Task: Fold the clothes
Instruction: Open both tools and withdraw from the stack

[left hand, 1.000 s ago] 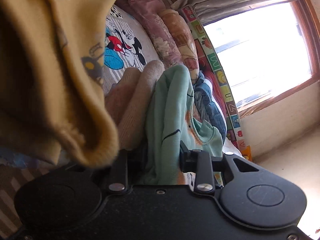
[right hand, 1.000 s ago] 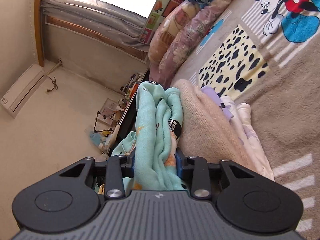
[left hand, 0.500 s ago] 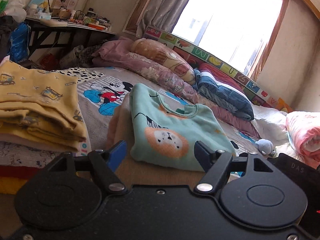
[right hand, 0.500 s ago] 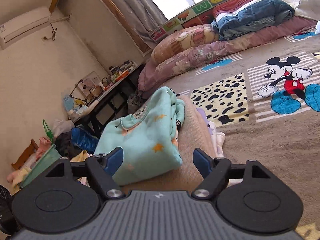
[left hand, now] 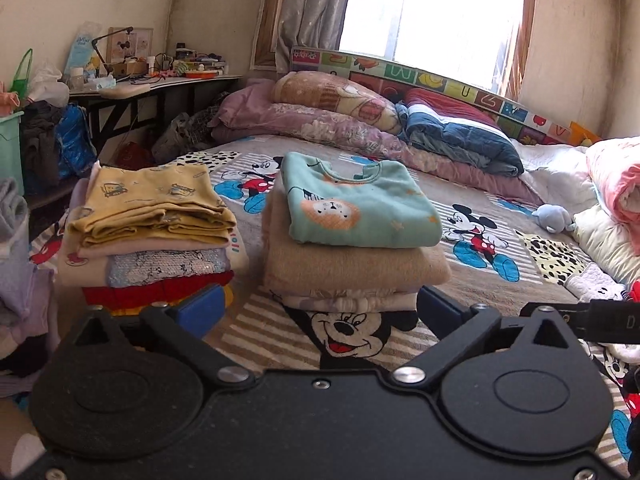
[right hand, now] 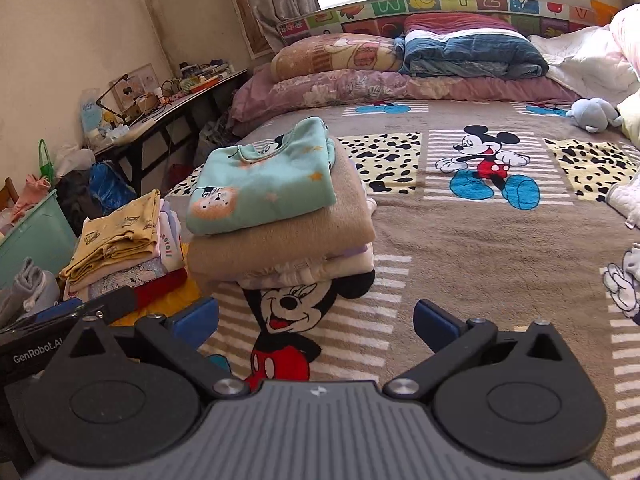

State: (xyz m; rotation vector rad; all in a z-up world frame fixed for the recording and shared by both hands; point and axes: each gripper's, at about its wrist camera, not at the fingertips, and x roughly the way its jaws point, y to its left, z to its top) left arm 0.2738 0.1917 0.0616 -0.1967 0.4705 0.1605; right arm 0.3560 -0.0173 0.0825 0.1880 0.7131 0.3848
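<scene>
A folded mint-green sweatshirt (left hand: pixel 360 204) (right hand: pixel 260 184) with a lion print lies on top of a stack, over a beige sweater (left hand: pixel 352 268) (right hand: pixel 280 240) and paler folded clothes. To its left stands a second stack topped by a folded yellow garment (left hand: pixel 152 208) (right hand: pixel 116 236). My left gripper (left hand: pixel 318 308) hangs above the blanket in front of the stacks, its jaws opening wide with nothing between them. My right gripper (right hand: pixel 316 320) is likewise pulled back from the green stack, jaws opening, nothing in them.
The stacks sit on a brown cartoon-mouse blanket (right hand: pixel 480 248) on the bed. Pillows and a blue quilt (left hand: pixel 452 136) line the far side under the window. A cluttered desk (left hand: pixel 160 76) and a green bin (right hand: pixel 36 232) stand at the left. A small blue plush toy (right hand: pixel 592 114) lies at the right.
Both grippers let go of the mint-green sweatshirt, opened wide and drew back and up from it. The sweatshirt now lies flat on the beige stack, and the views have rolled upright.
</scene>
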